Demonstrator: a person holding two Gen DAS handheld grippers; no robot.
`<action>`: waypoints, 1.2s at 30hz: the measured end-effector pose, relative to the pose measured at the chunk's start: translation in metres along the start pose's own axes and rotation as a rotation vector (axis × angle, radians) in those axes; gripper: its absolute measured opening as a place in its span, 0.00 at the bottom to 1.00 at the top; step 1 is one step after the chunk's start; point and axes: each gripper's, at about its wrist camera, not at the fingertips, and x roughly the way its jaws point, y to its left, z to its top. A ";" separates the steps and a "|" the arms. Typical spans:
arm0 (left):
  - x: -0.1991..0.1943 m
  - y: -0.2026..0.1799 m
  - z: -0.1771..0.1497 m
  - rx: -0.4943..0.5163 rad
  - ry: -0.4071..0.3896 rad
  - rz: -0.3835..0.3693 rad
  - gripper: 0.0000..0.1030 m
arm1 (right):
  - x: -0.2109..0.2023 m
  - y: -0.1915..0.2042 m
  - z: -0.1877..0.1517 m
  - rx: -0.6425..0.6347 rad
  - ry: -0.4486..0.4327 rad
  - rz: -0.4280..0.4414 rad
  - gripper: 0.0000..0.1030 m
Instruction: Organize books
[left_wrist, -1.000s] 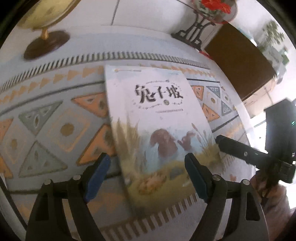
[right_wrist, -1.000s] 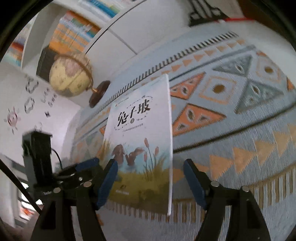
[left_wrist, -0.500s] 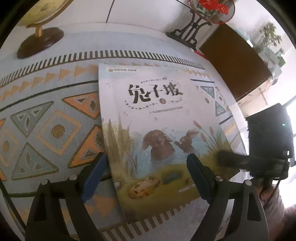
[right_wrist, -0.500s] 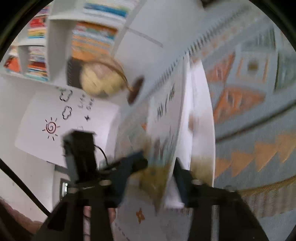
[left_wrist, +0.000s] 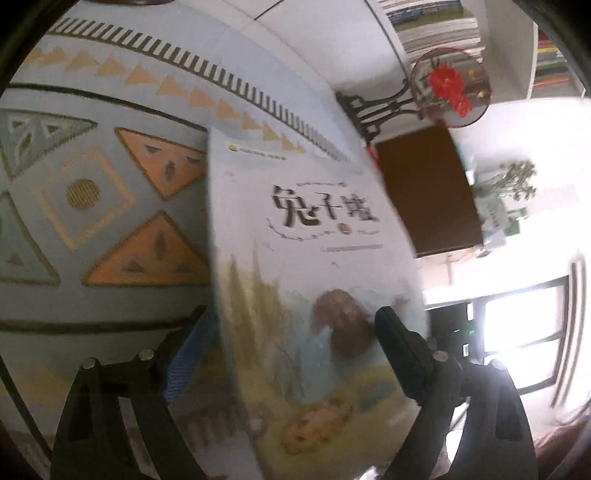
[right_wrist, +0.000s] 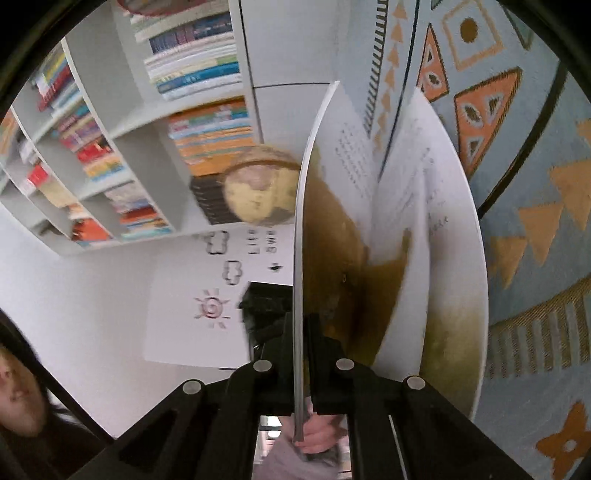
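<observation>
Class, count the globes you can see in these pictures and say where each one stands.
1. The globe stands at the rug's far edge in front of the bookshelf, partly hidden by the lifted book; others may be hidden.

A pale blue rug (left_wrist: 110, 236) with orange and grey triangles, a dotted diamond and a black-and-white striped border lies on the white floor (left_wrist: 303, 40). On the floor past the rug's far edge stands a black ornate stand (left_wrist: 373, 110) carrying a round panel with red flowers. A white bookshelf (right_wrist: 129, 125) packed with books rises at the far side.
</observation>
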 end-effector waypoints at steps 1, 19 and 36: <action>0.001 -0.009 -0.004 0.037 -0.012 0.017 0.64 | -0.006 -0.001 -0.006 -0.006 0.002 -0.044 0.05; -0.015 -0.095 -0.040 0.447 -0.048 0.512 0.33 | 0.023 0.083 -0.059 -0.566 0.009 -0.615 0.08; -0.185 -0.080 -0.068 0.436 -0.184 0.701 0.33 | 0.139 0.144 -0.152 -0.722 0.109 -0.482 0.08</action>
